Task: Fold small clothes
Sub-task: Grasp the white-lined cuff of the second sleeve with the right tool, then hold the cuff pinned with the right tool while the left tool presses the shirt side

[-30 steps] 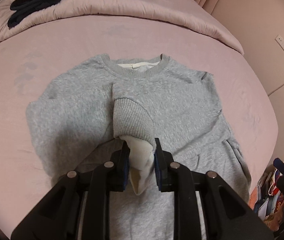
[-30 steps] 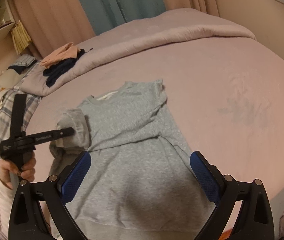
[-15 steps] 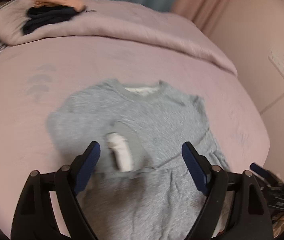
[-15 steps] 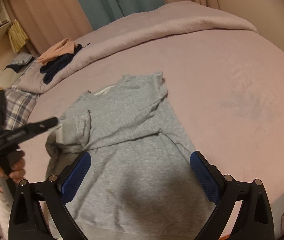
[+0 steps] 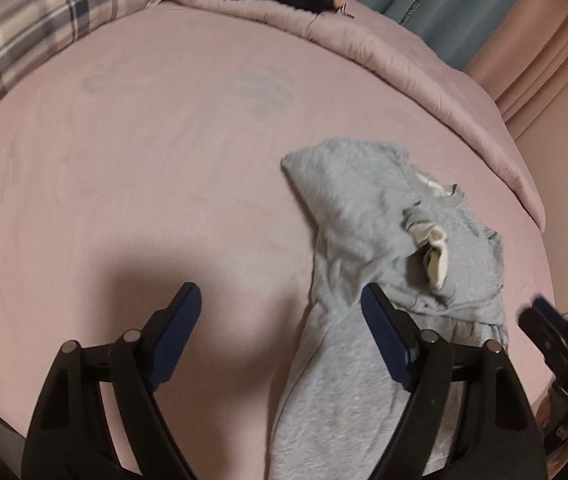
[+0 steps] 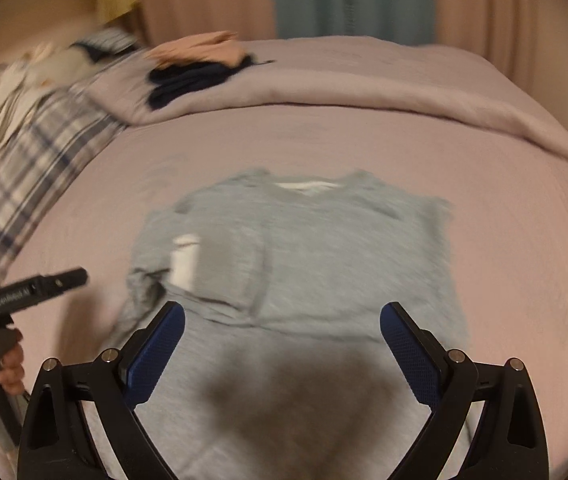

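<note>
A grey sweatshirt (image 6: 324, 240) lies flat on the pink bed sheet (image 5: 124, 160), collar toward the quilt. One sleeve is folded across the chest, its cuff (image 5: 434, 256) turned up and showing cream lining. My left gripper (image 5: 280, 294) hovers over bare sheet just left of the sweatshirt (image 5: 364, 216). Its jaws stand wide and are closing, with only sheet and the garment's edge between them and nothing pressed. My right gripper (image 6: 283, 312) is open above the sweatshirt's lower body and holds nothing. The right wrist view is blurred.
A folded pink quilt (image 6: 364, 92) lies across the far side of the bed, with dark and peach clothes (image 6: 192, 76) piled on it. A plaid pillow (image 5: 44, 20) sits at the far left. A person's hand (image 6: 8, 368) grips the left tool. Curtains (image 6: 344, 0) hang behind.
My left gripper let go of the sleeve cuff, opened wide and swung left off the sweatshirt. The cuff now rests on the chest. My right gripper shifted, so the sweatshirt sits centred in its view.
</note>
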The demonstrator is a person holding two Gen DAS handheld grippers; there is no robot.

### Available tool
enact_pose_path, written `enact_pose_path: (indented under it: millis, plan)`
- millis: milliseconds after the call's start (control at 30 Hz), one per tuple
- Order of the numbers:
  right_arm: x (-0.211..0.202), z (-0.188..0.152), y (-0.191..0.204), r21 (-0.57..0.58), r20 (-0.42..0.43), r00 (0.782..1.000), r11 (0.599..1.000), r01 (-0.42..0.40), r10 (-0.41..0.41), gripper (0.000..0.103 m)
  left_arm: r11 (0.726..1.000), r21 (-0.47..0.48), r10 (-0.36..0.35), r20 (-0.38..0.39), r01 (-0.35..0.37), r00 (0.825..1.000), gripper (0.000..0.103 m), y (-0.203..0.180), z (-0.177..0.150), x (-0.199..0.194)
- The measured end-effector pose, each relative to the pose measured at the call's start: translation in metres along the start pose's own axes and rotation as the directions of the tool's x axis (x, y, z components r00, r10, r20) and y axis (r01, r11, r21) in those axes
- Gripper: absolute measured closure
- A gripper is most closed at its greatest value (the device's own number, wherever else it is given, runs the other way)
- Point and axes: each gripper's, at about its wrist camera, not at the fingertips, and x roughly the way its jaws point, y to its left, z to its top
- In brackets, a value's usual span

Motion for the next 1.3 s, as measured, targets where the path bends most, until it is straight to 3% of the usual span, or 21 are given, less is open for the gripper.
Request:
enact_pose_path:
  millis: [100,233,367,400,433,467,633,767,900,1067,1133,1200,1300]
  plan:
    - [0.027,0.012,0.024,-0.080,-0.040,0.999,0.997,-0.006,0.003,0.017,1.000,-0.005,-0.005,-0.019,0.005,1.000,0.031,0.000,-0.006,0.008]
    - [0.052,0.023,0.037,-0.105,-0.085,0.996,0.994,-0.007,-0.002,0.033,1.000,0.015,-0.010,-0.039,0.011,0.999,0.035,-0.004,-0.011,0.017]
    - [0.073,0.028,0.046,-0.101,-0.128,0.991,0.994,-0.046,0.033,0.038,0.999,0.025,-0.029,-0.053,0.031,0.998,0.039,-0.009,-0.011,0.028]
    - [0.078,0.028,0.047,-0.107,-0.140,0.990,0.994,-0.038,0.022,0.051,0.999,0.027,-0.035,-0.056,0.037,0.998,0.040,-0.011,-0.011,0.031]
    - [0.083,0.029,0.049,-0.113,-0.153,0.988,0.993,-0.024,0.007,0.071,0.999,0.031,-0.038,-0.066,0.040,0.997,0.040,-0.014,-0.011,0.036]
    - [0.088,0.028,0.049,-0.116,-0.165,0.986,0.993,-0.010,-0.010,0.079,0.998,0.035,-0.041,-0.074,0.043,0.996,0.040,-0.015,-0.011,0.039]
    - [0.072,0.035,0.014,0.031,-0.127,0.990,0.998,-0.061,0.065,0.088,0.998,0.059,-0.018,-0.081,0.023,0.997,0.041,-0.024,-0.010,0.052]
    - [0.045,0.043,-0.033,0.164,-0.054,0.996,0.985,-0.054,0.064,0.090,0.998,0.059,-0.018,-0.084,0.023,0.996,0.041,-0.028,-0.005,0.059]
    - [0.044,0.035,-0.080,0.299,-0.061,0.997,0.954,-0.032,0.053,0.092,0.998,0.071,0.006,-0.076,-0.001,0.997,0.043,-0.029,-0.005,0.063]
    - [0.052,0.011,-0.112,0.384,-0.100,0.995,0.923,0.037,0.002,0.096,0.997,0.077,0.022,-0.067,-0.016,0.998,0.058,-0.028,-0.005,0.065]
    - [0.055,0.007,-0.121,0.398,-0.118,0.993,0.915,0.068,-0.022,0.100,0.996,0.083,0.023,-0.064,-0.018,0.998,0.075,-0.029,-0.004,0.067]
    - [0.057,0.001,-0.128,0.432,-0.131,0.991,0.901,0.043,0.015,0.100,0.996,0.094,0.002,-0.066,0.004,0.998,0.086,-0.031,-0.005,0.068]
    - [0.054,-0.003,-0.133,0.456,-0.138,0.989,0.890,0.016,0.053,0.100,0.993,0.114,0.014,-0.059,-0.007,0.998,0.087,-0.036,-0.007,0.067]
